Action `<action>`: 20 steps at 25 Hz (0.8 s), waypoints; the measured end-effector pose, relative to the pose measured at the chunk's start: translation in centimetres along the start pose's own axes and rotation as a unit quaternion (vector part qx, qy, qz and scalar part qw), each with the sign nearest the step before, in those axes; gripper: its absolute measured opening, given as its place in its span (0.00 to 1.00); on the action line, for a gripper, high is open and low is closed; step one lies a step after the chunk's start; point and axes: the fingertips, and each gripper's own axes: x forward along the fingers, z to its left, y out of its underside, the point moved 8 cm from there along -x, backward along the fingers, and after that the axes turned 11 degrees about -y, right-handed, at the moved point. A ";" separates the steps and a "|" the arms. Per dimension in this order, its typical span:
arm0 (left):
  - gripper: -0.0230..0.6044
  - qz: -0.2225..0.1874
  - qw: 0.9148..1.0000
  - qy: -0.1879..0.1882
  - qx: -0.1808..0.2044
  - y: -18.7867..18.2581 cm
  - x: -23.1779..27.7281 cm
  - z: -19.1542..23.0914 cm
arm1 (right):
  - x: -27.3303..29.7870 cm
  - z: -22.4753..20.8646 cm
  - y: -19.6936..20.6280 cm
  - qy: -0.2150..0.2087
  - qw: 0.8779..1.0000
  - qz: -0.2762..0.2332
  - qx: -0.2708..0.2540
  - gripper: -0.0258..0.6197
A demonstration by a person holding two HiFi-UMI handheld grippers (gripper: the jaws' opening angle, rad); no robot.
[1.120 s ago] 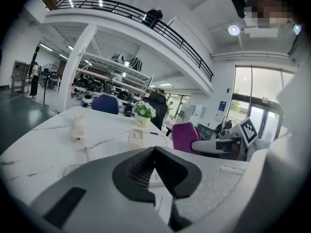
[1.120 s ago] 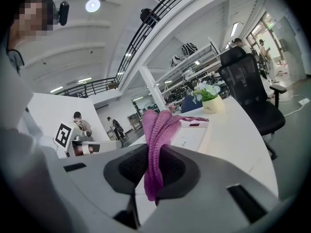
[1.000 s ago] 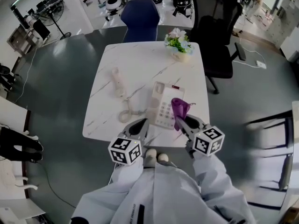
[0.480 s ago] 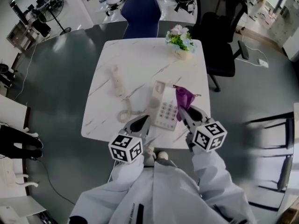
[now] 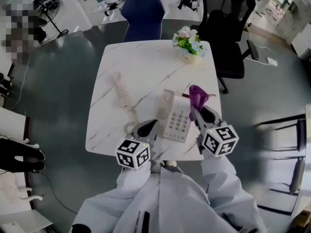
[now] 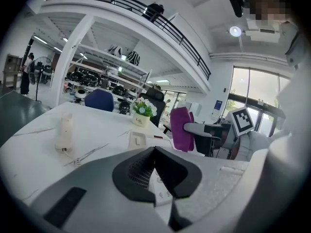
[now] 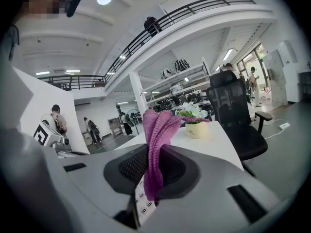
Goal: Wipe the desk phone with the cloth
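head view first: find the desk phone (image 5: 176, 119) lying near the front of the white counter (image 5: 146, 62), with its handset (image 5: 119, 89) off the cradle and well apart to the left, tied to it by a coiled cord (image 5: 130, 123). note the right claw (image 5: 198, 111) clenched on the purple cloth (image 5: 197, 96), held upright just beside the phone's right edge and apparently not yet pressed onto it. note the left claw (image 5: 149, 128) clenched on nothing, hovering at the phone's near left corner. to wipe well, tip the right claw down and lay the loose fold flat on the keypad, then drag in even strokes along the length. keep pressure light to avoid sliding the base; probably worth pinning the body with the left claw. steer clear of the cord.
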 end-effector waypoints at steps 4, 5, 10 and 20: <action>0.03 0.005 1.000 0.012 0.002 -0.9 1.0 1.2 | 1.7 -0.3 -1.3 0.018 0.999 0.016 -0.038 0.10; 0.03 0.006 1.000 0.014 0.002 -1.0 1.3 1.4 | 2.2 -0.4 -1.6 0.022 0.998 0.020 -0.050 0.10; 0.03 0.018 0.999 0.028 0.001 -1.2 2.2 2.6 | 4.9 -0.5 -2.4 0.039 0.992 0.056 -0.107 0.10; 0.03 0.031 0.999 0.039 -0.006 -1.2 3.0 5.1 | 9.9 0.0 -0.2 0.027 0.976 0.159 -0.148 0.10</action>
